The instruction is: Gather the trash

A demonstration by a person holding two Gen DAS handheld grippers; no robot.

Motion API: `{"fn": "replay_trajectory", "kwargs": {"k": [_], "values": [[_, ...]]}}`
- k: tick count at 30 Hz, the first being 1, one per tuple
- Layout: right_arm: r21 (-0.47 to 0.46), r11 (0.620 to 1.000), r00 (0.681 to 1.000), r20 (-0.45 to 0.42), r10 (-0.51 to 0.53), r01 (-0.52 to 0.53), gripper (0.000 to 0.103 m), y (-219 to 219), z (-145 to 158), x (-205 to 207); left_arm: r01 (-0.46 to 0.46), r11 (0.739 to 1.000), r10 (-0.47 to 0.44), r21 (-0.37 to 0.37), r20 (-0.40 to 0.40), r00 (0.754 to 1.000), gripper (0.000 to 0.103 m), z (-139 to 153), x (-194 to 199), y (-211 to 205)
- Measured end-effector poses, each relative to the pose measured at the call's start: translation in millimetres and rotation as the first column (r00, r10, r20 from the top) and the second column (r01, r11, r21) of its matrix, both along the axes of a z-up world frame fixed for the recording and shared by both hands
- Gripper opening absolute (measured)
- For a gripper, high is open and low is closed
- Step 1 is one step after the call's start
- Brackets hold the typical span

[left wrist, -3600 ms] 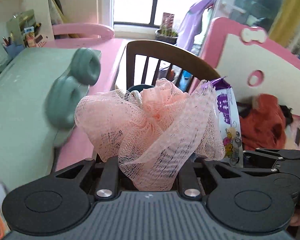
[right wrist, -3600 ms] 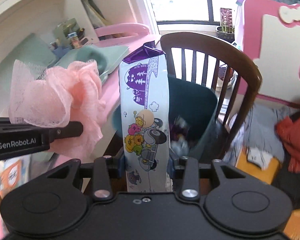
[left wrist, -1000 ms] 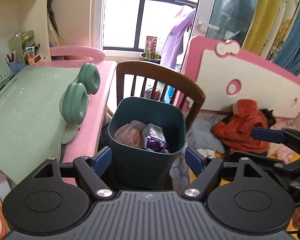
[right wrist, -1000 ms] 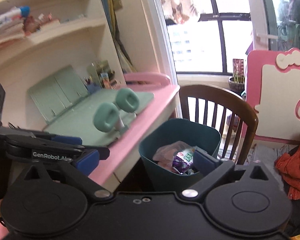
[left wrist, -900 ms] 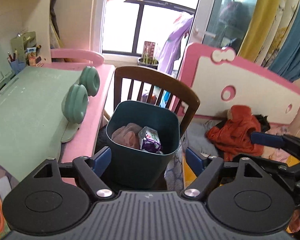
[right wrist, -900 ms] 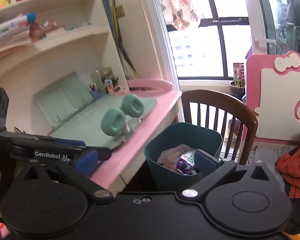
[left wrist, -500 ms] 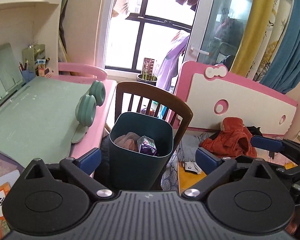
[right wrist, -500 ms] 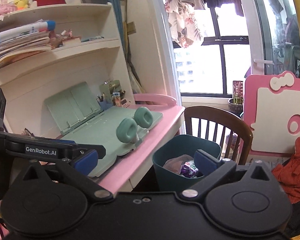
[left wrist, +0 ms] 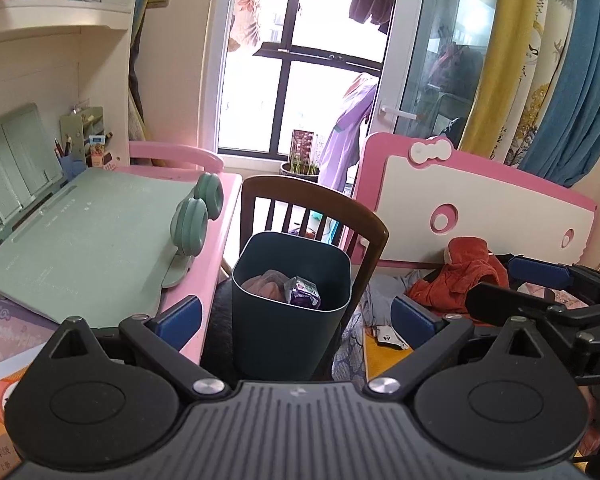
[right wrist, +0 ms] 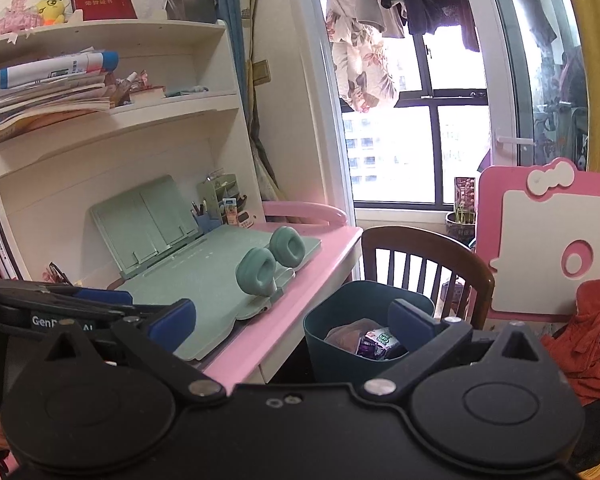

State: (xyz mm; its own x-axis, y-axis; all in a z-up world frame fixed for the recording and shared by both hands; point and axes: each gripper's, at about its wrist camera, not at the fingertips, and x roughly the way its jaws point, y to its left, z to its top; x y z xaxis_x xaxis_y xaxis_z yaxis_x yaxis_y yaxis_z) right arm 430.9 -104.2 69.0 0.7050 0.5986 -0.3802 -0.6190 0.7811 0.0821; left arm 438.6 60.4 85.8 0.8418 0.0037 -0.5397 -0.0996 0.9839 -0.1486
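A dark teal bin [left wrist: 290,320] [right wrist: 332,340] stands on the seat of a brown wooden chair [left wrist: 316,204] [right wrist: 428,252] beside the pink desk. Inside it lie a pink mesh puff [left wrist: 266,286] [right wrist: 346,336] and a purple and white snack packet [left wrist: 304,292] [right wrist: 374,342]. My left gripper [left wrist: 296,316] is open and empty, held back from the bin and above it. My right gripper [right wrist: 292,322] is open and empty too, further right. Each gripper shows at the edge of the other's view.
A pink desk [left wrist: 220,248] [right wrist: 284,324] carries a green slanted board [left wrist: 88,232] and green headphones [left wrist: 196,216] [right wrist: 272,260]. Shelves [right wrist: 100,80] with books rise behind it. A pink and white headboard [left wrist: 480,216], red clothing [left wrist: 460,276] and floor clutter lie right.
Both grippers have drawn back and risen from the bin, which looks smaller now. The left jaws have spread wider. The puff and packet, held earlier, lie in the bin.
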Motion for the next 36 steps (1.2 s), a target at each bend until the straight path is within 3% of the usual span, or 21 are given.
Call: {"fn": "replay_trajectory", "kwargs": {"k": [36], "values": [[0.004,0.998,0.998,0.016,-0.057,0.057,0.103,4.3,-0.2,-4.2,-0.014,0.999,0.011,0.039,0.084,0.996,0.101,10.3,-32.6,1.3]]}}
